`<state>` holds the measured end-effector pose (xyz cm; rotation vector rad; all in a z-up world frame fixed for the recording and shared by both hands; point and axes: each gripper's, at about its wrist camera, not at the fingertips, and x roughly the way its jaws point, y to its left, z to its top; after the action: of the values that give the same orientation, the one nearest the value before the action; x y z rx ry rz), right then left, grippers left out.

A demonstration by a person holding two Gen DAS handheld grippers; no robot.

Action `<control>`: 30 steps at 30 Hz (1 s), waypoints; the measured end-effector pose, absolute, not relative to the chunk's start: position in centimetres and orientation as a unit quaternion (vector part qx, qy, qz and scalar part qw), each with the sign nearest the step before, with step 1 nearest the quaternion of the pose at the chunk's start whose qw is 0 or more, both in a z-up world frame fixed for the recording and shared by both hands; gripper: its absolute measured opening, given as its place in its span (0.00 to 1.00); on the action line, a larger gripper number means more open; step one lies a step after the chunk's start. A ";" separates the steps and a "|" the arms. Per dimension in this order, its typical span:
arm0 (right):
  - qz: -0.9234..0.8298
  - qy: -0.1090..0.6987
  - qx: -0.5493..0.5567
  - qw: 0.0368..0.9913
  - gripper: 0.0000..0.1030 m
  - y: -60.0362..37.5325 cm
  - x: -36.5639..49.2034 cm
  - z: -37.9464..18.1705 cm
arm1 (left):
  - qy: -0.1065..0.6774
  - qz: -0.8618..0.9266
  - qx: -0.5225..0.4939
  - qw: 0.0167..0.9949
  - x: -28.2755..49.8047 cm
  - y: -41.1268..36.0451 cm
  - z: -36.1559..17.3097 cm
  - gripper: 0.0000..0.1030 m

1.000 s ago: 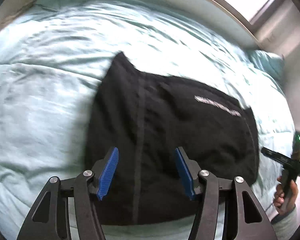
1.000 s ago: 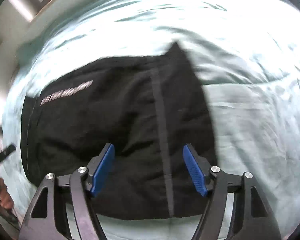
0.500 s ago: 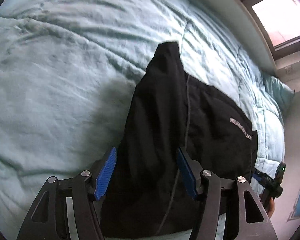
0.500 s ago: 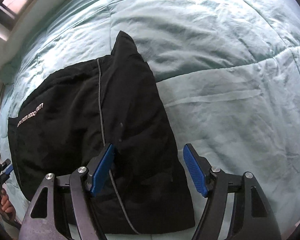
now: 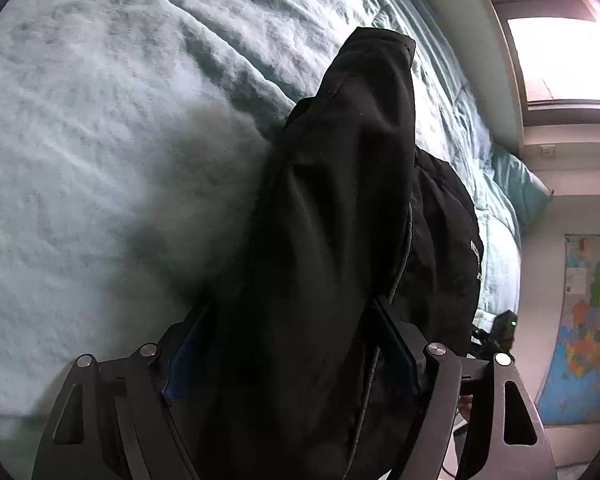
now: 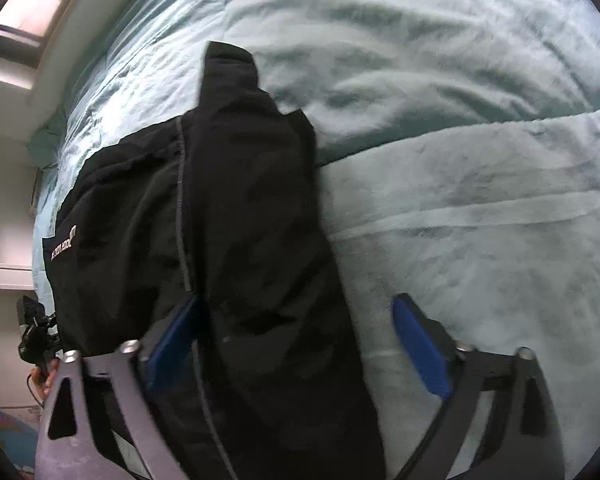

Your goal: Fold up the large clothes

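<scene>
Black trousers [image 5: 340, 208] lie on the pale green bed [image 5: 100, 160]; left gripper [image 5: 288, 344] and right gripper [image 6: 296, 340] are both opening, fabric between their jaws.

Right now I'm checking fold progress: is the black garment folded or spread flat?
Partly folded: the black garment has one long section doubled over its lower layer on the quilt.

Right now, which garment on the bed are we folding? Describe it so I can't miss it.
On the pale green quilt covering the bed lies one black garment. It is the only dark item there, with a thin grey piping line and small white lettering near one edge.
</scene>
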<state>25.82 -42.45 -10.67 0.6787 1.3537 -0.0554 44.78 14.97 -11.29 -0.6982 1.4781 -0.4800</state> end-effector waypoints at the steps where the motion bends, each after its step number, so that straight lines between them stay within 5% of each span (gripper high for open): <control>1: -0.015 0.614 0.323 0.720 0.99 -42.8 25.8 -11.4 | 0.654 -0.215 -0.310 0.656 44.9 14.9 -11.5 0.77; 7: 0.033 0.581 0.434 0.687 1.00 -44.3 25.5 -13.4 | 0.663 -0.228 -0.341 0.626 45.5 15.1 -12.5 0.79; 15: 0.067 0.558 0.407 0.720 1.00 -43.4 26.1 -9.5 | 0.620 -0.285 -0.400 0.612 45.7 17.0 -10.0 0.79; 21: 0.097 0.626 0.365 0.682 1.00 -40.5 28.7 -14.7 | 0.673 -0.289 -0.321 0.600 46.4 13.2 -13.6 0.80; 25: 0.101 0.594 0.412 0.683 1.00 -40.6 28.9 -16.3 | 0.667 -0.298 -0.369 0.574 46.8 12.7 -15.4 0.85; 30: 0.109 0.578 0.372 0.718 0.73 -38.4 28.8 -14.0 | 0.645 -0.289 -0.258 0.659 45.6 10.0 -9.9 0.49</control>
<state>28.82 -38.44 -13.99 0.8223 1.2794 0.2413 45.60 9.98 -9.88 -0.5850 1.4601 -0.6534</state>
